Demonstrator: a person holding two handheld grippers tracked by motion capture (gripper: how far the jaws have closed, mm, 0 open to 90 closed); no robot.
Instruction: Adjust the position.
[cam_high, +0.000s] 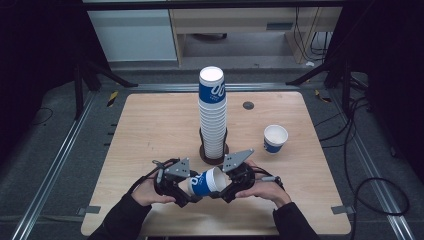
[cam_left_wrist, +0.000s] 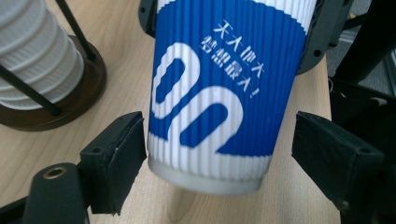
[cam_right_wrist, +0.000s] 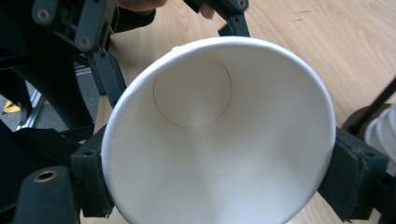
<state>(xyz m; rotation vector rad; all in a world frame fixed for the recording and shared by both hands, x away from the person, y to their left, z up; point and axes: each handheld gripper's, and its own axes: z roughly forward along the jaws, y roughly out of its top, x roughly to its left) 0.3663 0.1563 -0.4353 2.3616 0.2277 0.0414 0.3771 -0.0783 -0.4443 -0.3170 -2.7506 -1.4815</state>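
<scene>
Item: blue-and-white paper cup, lying sideways above the near edge of the surface, between my hands. My right gripper has its fingers clamped on the cup's rim. My left gripper has its fingers spread apart around the base, one touching. Nearby: cup stack, single cup.

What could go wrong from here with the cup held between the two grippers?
1. The right gripper squeezes the cup at its thin rim, which may dent or slip free.
2. The left gripper stands open around the cup's base, so nothing backs up that grip.
3. The tall cup stack stands just behind; a careless swing might topple it.
</scene>
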